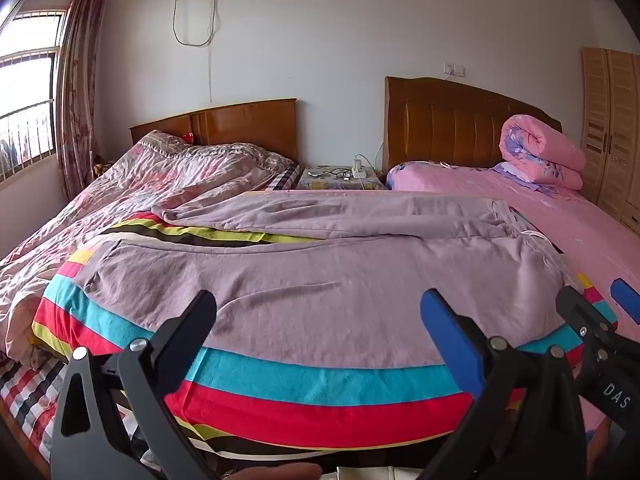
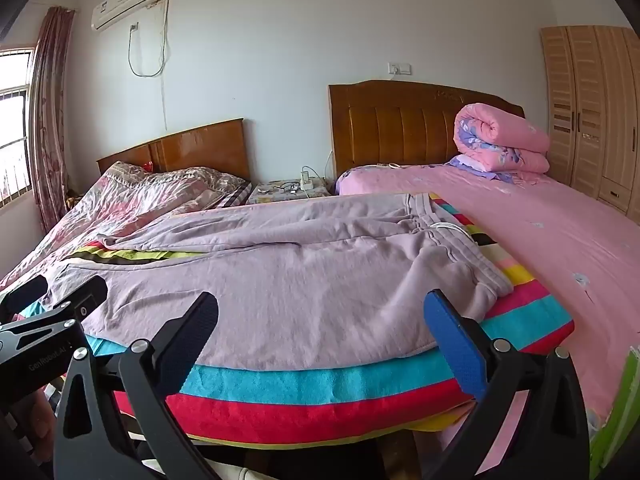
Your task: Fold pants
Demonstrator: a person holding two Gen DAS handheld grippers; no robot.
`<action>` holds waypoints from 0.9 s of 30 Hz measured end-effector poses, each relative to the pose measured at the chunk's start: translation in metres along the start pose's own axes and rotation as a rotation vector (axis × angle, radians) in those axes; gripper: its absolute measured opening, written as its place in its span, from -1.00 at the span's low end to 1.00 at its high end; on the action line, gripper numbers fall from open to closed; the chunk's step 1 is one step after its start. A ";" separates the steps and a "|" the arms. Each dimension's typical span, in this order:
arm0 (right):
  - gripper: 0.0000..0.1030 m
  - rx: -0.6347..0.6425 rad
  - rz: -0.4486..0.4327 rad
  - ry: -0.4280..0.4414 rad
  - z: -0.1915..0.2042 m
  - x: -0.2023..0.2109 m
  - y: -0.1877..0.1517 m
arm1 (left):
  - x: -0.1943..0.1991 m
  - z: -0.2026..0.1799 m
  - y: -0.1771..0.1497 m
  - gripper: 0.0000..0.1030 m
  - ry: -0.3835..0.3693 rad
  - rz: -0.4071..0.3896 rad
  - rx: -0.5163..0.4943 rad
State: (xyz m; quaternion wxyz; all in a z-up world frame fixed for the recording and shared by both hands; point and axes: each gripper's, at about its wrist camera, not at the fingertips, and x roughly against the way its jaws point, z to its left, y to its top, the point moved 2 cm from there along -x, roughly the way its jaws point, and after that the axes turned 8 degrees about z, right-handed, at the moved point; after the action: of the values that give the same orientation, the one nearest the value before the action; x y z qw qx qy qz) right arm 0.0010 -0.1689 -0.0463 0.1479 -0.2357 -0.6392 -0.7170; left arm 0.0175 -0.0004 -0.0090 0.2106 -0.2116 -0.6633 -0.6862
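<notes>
Lilac pants [image 1: 320, 276] lie spread flat on a striped towel [image 1: 304, 384], legs toward the left and the waistband with its white drawstring [image 1: 536, 240] at the right. They also show in the right wrist view [image 2: 288, 280]. My left gripper [image 1: 320, 328] is open and empty, hovering over the near edge of the near leg. My right gripper [image 2: 324, 332] is open and empty over the near edge close to the waistband [image 2: 460, 256]. The right gripper shows at the right edge of the left wrist view [image 1: 600, 304].
The striped towel [image 2: 320, 388] covers a board between two beds. A rumpled floral quilt [image 1: 132, 196] lies on the left bed. The pink bed [image 2: 560, 240] with a rolled quilt [image 2: 500, 144] is at the right. A nightstand [image 1: 340, 178] stands behind.
</notes>
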 end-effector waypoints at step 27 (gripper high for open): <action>0.92 0.004 0.030 0.014 0.002 -0.004 -0.002 | -0.001 -0.004 -0.003 0.97 -0.009 0.016 0.011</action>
State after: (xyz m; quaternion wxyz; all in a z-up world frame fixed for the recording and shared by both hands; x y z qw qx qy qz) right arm 0.0040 -0.1674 -0.0497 0.1634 -0.2400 -0.6360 -0.7150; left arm 0.0164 -0.0043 -0.0117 0.2144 -0.2189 -0.6663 -0.6798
